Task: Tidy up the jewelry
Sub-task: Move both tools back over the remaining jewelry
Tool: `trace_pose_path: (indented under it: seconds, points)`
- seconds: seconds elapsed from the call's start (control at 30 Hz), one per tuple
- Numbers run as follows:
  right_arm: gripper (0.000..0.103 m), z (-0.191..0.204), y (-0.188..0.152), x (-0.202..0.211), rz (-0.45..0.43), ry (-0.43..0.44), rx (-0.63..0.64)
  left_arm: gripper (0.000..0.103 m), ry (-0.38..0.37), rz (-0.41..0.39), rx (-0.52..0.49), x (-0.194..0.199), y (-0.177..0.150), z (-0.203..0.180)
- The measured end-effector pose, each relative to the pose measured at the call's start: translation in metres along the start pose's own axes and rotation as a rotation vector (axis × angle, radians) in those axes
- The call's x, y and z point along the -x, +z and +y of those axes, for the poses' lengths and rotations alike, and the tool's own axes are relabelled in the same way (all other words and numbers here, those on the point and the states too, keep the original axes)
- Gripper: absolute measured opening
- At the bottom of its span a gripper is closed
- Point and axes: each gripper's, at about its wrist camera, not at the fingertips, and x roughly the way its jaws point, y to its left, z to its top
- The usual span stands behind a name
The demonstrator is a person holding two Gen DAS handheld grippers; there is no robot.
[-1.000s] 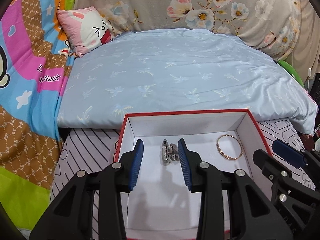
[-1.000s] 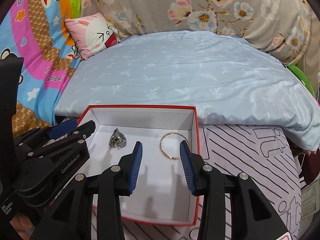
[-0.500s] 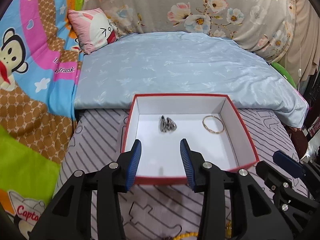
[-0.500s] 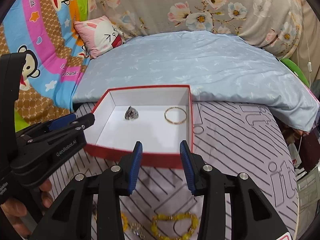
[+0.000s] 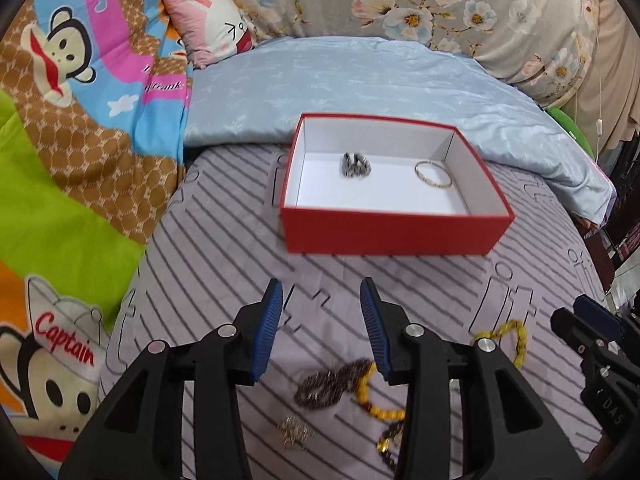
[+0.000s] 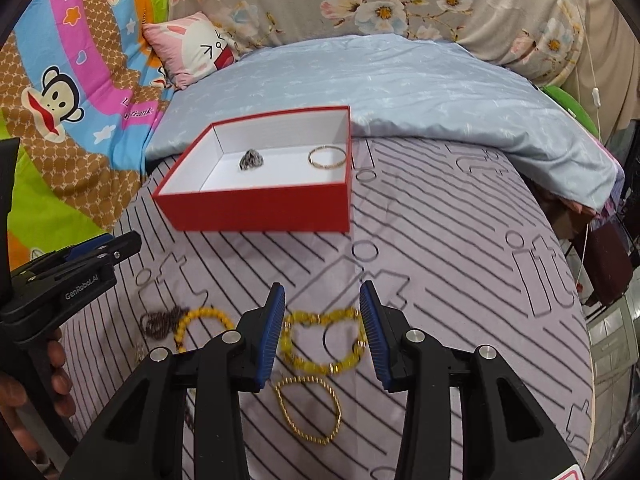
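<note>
A red box (image 5: 392, 236) (image 6: 256, 210) with a white inside sits on the striped bed cover. In it lie a silver chain bundle (image 5: 355, 165) (image 6: 251, 159) and a thin gold bangle (image 5: 433, 169) (image 6: 327, 156). My left gripper (image 5: 321, 330) is open and empty, above a dark bead bracelet (image 5: 332, 385) and a small gold trinket (image 5: 295, 432). My right gripper (image 6: 322, 330) is open and empty, above a yellow bead bracelet (image 6: 324, 340) and a gold chain bracelet (image 6: 308, 408). Another yellow bead bracelet (image 6: 200, 322) lies to the left.
A folded light blue quilt (image 5: 360, 80) lies behind the box. A cartoon monkey blanket (image 5: 72, 120) covers the left side, with a pink pillow (image 5: 212, 24) at the back. The bed edge drops off on the right (image 6: 592, 280).
Both grippers have pulled back out of and away from the box, toward the near side of the bed. The loose bracelets have come into view beneath them. The silver chain stays in the box.
</note>
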Motion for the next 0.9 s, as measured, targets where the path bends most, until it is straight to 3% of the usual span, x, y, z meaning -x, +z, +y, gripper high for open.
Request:
trace_pose_path:
  seconds: [0.5,0.7,0.9]
  points:
    - [0.039,-0.005,-0.063,0.000,0.110,-0.001,-0.027,0.039,0.023,0.132,0.027,0.003,-0.084,0.038]
    - [0.039,-0.007,-0.069,-0.002,0.125,-0.002,-0.032,0.039,0.013,0.136,0.044,0.003,-0.095,0.044]
    - [0.039,-0.007,-0.072,-0.007,0.136,-0.001,-0.037,0.046,-0.018,0.139,0.041,0.002,-0.101,0.041]
